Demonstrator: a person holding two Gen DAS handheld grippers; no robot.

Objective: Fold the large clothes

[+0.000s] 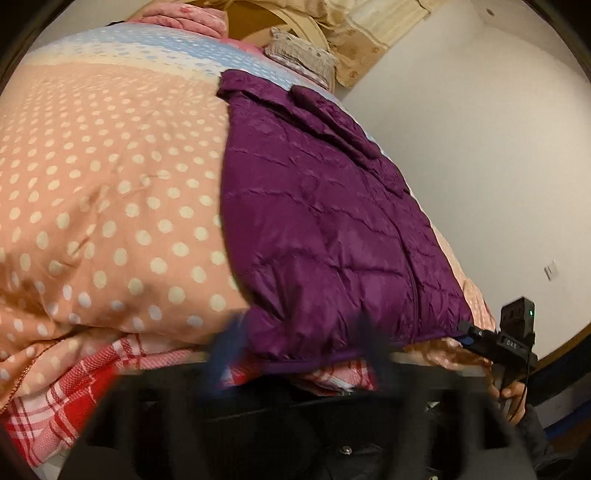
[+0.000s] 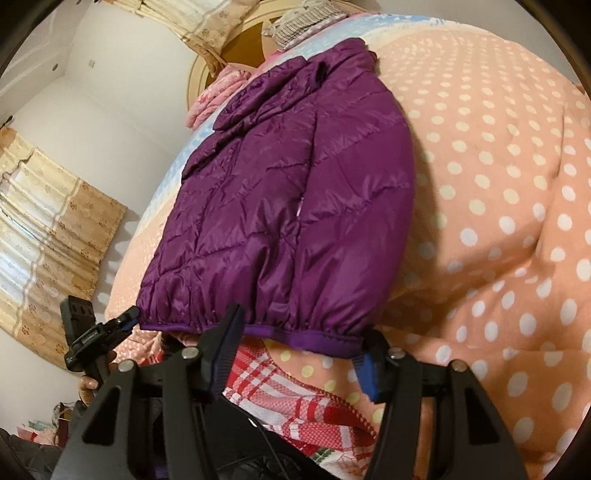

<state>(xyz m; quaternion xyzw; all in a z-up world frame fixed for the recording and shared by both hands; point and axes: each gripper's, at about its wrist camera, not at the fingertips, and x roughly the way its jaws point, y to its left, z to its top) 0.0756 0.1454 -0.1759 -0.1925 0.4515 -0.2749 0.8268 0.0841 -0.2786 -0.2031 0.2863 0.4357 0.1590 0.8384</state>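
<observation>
A purple quilted puffer jacket (image 1: 325,221) lies flat on the bed, hem toward me, collar at the far end; it also shows in the right wrist view (image 2: 288,206). My left gripper (image 1: 299,347) is blurred and open, its fingers apart at the jacket's hem, with nothing between them. My right gripper (image 2: 303,350) is open, its fingers spread just below the hem's near corner. The right gripper shows in the left wrist view (image 1: 469,332) at the hem's right corner. The left gripper shows in the right wrist view (image 2: 127,319) at the hem's left corner.
The jacket rests on a peach polka-dot quilt (image 1: 103,177) with a red checked sheet (image 1: 48,406) under its near edge. Pillows (image 1: 299,55) and a wooden headboard (image 1: 273,22) are at the far end. A white wall (image 1: 480,129) and curtains (image 2: 48,206) flank the bed.
</observation>
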